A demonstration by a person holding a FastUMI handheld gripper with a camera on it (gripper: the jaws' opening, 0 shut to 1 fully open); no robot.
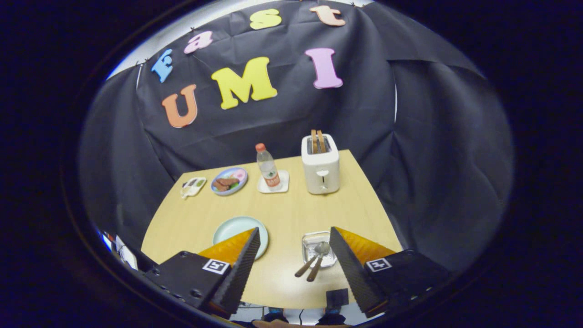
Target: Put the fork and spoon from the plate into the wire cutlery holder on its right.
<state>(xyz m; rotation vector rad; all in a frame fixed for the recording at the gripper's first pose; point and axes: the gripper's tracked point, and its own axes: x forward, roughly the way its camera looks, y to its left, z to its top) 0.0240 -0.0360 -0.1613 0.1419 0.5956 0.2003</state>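
Note:
A pale green plate [233, 226] lies on the wooden table, partly behind my left finger, with nothing visible on its bare part. To its right stands the wire cutlery holder [317, 247]. A fork [306, 267] and a spoon [317, 264] with wooden handles lean in the holder, heads inside, handles pointing toward me. My gripper [295, 237] hangs open above the table's near part, fingers wide apart. The holder sits just inside my right finger [348, 264], and nothing is between the fingers' faces.
At the back of the table [291, 209] stand a white toaster [320, 167] with two slices, a bottle [268, 167] on a white coaster, a plate of food [229, 180] and a small white dish [193, 186]. The table's near edge lies below the fingers.

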